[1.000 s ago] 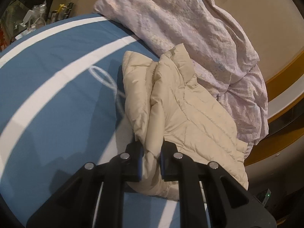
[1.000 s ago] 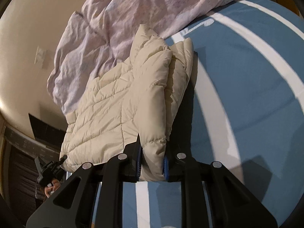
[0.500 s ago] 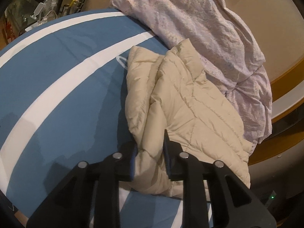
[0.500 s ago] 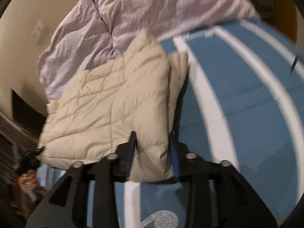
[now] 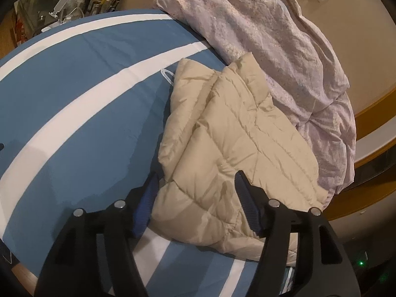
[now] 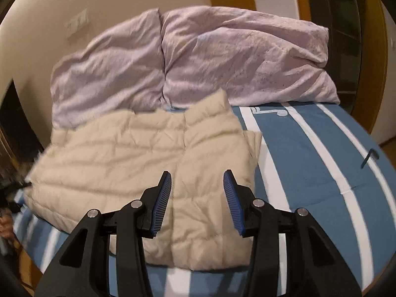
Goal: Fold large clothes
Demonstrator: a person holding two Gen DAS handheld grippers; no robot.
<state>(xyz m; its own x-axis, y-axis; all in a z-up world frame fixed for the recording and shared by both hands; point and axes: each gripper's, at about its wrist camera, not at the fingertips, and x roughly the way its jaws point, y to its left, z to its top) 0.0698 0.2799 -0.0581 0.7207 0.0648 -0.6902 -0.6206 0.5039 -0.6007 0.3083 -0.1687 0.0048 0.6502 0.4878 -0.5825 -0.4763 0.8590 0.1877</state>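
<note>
Item: cream quilted jacket [image 5: 237, 148], folded, lying flat on a blue bedsheet [image 5: 81, 104] with white stripes.

Left tongs [image 5: 195, 180]: jaws opening, spread wide; the jacket's near corner bulges between the pads, which no longer press it.

Right tongs [image 6: 198, 180]: jaws parted, empty, raised above the jacket [image 6: 148, 163]; its near folded panel shows between and beyond the fingertips, untouched.

Beyond the jacket, further from both tongs: crumpled lilac duvet [image 6: 198, 59] touching the jacket's collar end.
</note>
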